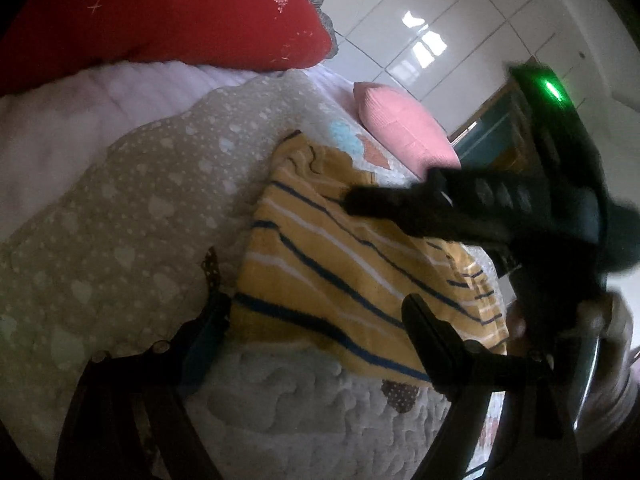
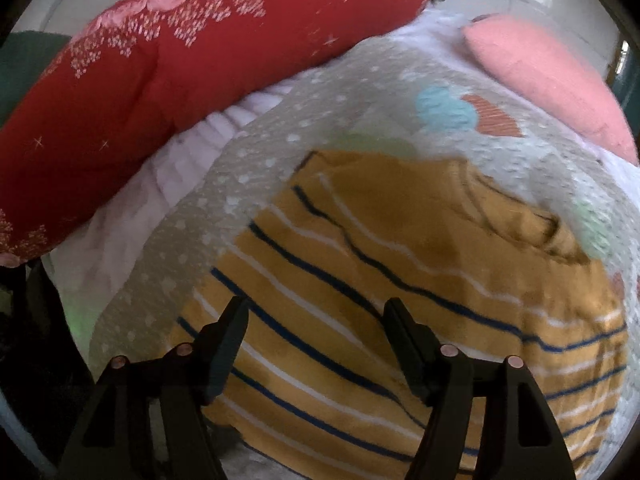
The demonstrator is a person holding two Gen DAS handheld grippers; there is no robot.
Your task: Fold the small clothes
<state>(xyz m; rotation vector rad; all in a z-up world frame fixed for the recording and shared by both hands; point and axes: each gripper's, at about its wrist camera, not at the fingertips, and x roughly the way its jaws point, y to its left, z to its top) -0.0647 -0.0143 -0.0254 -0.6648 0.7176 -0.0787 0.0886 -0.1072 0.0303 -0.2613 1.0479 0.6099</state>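
A small yellow garment [image 1: 340, 264] with navy and white stripes lies folded on the quilted bed cover [image 1: 132, 208]. My left gripper [image 1: 316, 304] stands open over its near edge, one finger beside the cloth and the other above it, nothing pinched. In the right wrist view the same garment [image 2: 400, 280] fills the middle, its collar toward the far right. My right gripper [image 2: 316, 304] hovers open above the striped part, with only cloth below the gap. In the left wrist view, one of the right gripper's fingers [image 1: 360, 200] reaches in from the right over the garment's far side.
A red patterned pillow [image 2: 160, 92] lies at the back left and a pink pillow [image 2: 552, 80] at the back right. A white sheet [image 1: 60, 128] shows under the cover. White floor tiles [image 1: 440, 20] lie past the bed edge. A hand [image 1: 616, 320] holds the right gripper.
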